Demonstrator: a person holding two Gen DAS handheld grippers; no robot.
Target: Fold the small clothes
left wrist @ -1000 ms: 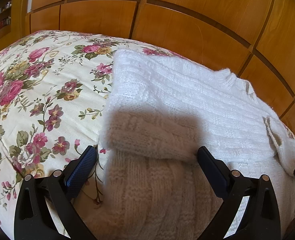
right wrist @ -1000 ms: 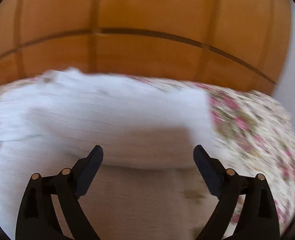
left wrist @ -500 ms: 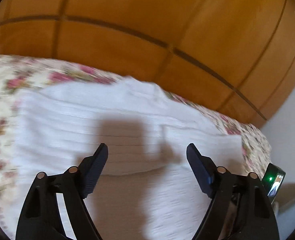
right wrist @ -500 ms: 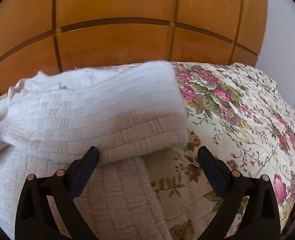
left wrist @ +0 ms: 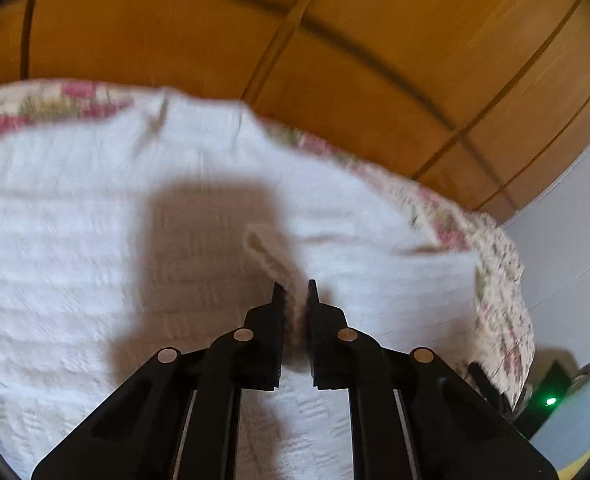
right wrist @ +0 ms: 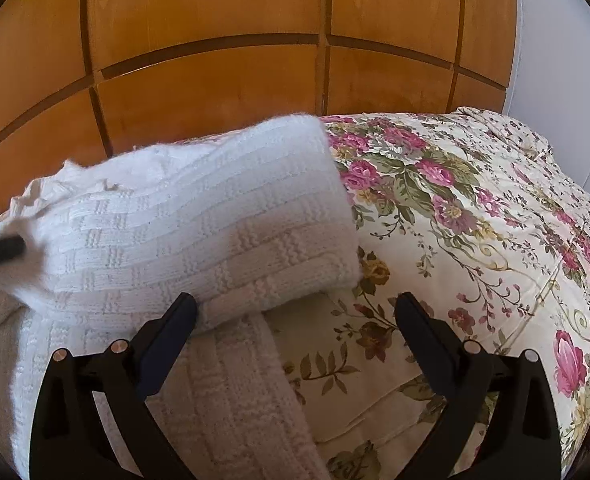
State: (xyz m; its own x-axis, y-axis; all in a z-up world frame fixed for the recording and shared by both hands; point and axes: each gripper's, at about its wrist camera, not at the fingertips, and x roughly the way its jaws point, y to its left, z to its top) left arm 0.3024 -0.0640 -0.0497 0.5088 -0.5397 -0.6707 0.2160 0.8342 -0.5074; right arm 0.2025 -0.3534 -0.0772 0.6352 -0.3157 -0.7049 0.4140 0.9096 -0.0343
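A white knitted sweater (left wrist: 95, 264) lies spread on the floral bed; in the right wrist view its folded part (right wrist: 199, 224) lies over a lower layer. My left gripper (left wrist: 293, 292) is shut on a raised edge strip of the sweater (left wrist: 271, 256) near the garment's middle. My right gripper (right wrist: 295, 312) is open and empty, just above the sweater's right edge, its left finger (right wrist: 175, 324) over the knit, its right finger (right wrist: 419, 324) over the bedspread. The tip of the left gripper (right wrist: 3, 248) shows at the far left of the right wrist view.
The floral bedspread (right wrist: 475, 220) stretches right of the sweater. A wooden panelled headboard (right wrist: 215, 92) stands behind the bed. A white wall (right wrist: 567, 60) is at the right. A device with a green light (left wrist: 551, 402) sits off the bed's right edge.
My left gripper has swung right over the sweater and closed on an edge strip of it. My right gripper has stayed open and shifted slightly right.
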